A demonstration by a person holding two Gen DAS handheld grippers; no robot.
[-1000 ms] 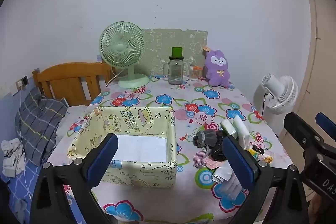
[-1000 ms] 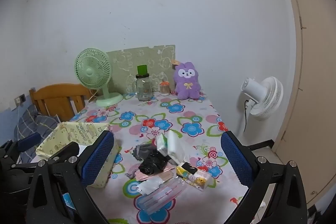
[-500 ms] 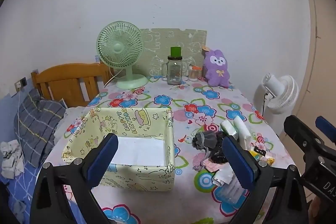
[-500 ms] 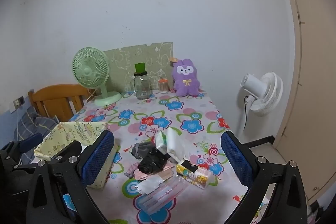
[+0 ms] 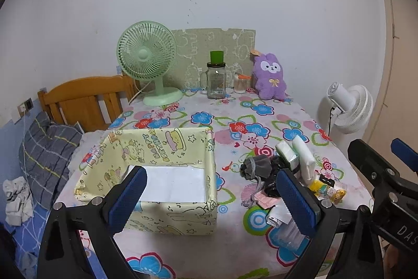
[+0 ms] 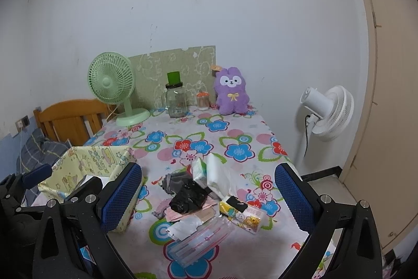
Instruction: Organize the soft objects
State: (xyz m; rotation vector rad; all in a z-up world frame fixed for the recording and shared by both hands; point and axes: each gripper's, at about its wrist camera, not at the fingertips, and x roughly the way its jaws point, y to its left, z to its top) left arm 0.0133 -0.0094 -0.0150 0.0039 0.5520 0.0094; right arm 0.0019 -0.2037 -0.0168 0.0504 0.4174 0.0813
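From my remote seat: a green desk fan point(image 5: 146, 62), a glass jar with a green lid point(image 5: 216, 79) and a patterned board point(image 5: 216, 43) line the back of the floral worktop point(image 5: 235, 111); a white floor fan point(image 6: 326, 113) stands beside it, a wooden headboard point(image 5: 86, 98) opposite.
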